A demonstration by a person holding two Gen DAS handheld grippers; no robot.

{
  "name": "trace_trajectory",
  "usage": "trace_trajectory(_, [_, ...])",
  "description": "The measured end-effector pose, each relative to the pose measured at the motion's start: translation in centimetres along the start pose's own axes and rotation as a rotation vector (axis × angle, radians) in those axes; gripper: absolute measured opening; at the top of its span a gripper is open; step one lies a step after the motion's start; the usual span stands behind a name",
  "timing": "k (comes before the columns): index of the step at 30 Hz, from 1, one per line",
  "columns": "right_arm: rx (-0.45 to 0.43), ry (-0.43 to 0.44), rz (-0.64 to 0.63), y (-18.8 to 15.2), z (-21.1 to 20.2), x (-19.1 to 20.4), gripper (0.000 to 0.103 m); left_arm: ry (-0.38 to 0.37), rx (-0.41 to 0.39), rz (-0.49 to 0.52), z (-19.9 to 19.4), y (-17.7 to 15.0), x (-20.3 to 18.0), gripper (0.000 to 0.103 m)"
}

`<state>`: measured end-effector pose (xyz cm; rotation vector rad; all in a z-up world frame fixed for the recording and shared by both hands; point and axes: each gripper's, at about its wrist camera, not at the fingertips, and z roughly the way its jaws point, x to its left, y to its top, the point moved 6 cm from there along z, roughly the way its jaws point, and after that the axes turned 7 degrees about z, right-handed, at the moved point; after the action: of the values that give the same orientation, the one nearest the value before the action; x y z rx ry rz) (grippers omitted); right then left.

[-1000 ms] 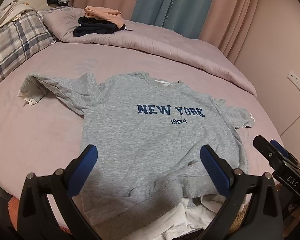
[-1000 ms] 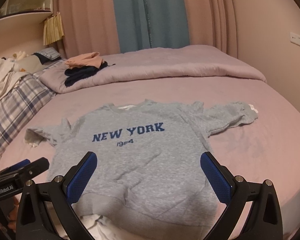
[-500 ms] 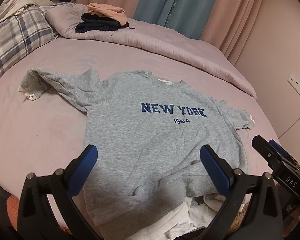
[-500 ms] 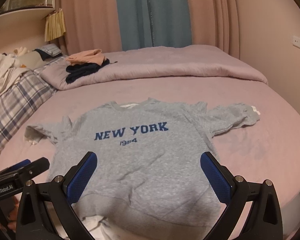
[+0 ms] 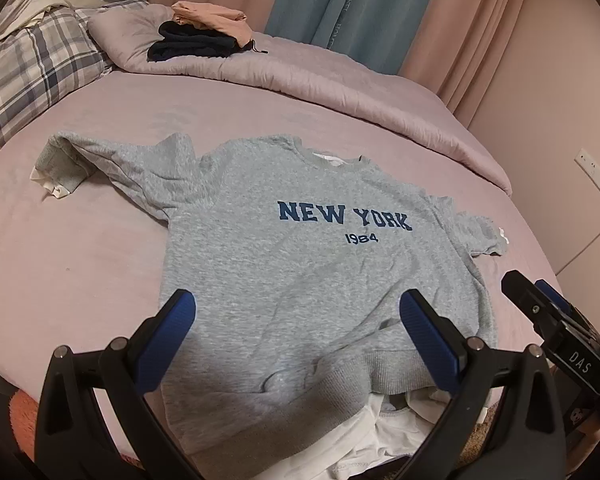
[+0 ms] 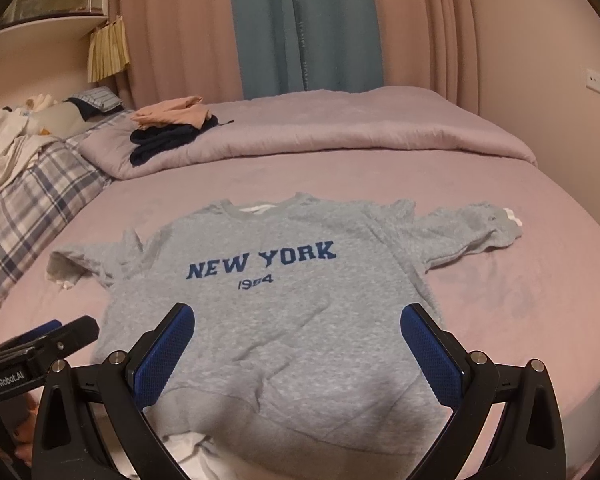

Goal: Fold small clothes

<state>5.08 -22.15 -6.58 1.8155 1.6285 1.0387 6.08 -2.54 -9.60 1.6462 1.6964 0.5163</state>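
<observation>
A grey "NEW YORK 1984" sweatshirt (image 5: 300, 264) lies front up and spread flat on the pink bed, also in the right wrist view (image 6: 284, 304). Its sleeves stretch out to both sides, and its hem is rumpled at the near edge. My left gripper (image 5: 296, 332) is open and empty above the hem. My right gripper (image 6: 298, 344) is open and empty above the lower part of the sweatshirt. Each gripper shows at the edge of the other's view.
White clothes (image 5: 364, 444) lie under the sweatshirt hem at the bed's near edge. A folded pink and navy stack (image 5: 200, 36) sits on the rolled quilt (image 5: 340, 76) at the back. A plaid pillow (image 5: 24, 68) lies at the left. A wall is to the right.
Both grippers have moved a little forward and up over the sweatshirt. Both stay open. The sweatshirt has not moved.
</observation>
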Motion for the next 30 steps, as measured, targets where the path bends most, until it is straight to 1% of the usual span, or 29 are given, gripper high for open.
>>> trace_trajectory(5, [0.009,-0.003,0.007,-0.05,0.32,-0.19,0.102,-0.005,0.011,0.002,0.27,-0.07,-0.11,0.102])
trace_trajectory(22, [0.008,0.001,0.008,0.01,0.44,-0.30,0.102,-0.008,0.010,-0.001,0.35,0.03,-0.31,0.102])
trace_trajectory(30, [0.008,0.002,0.008,-0.04,0.45,-0.22,0.102,0.003,0.006,-0.003,0.35,0.10,-0.29,0.102])
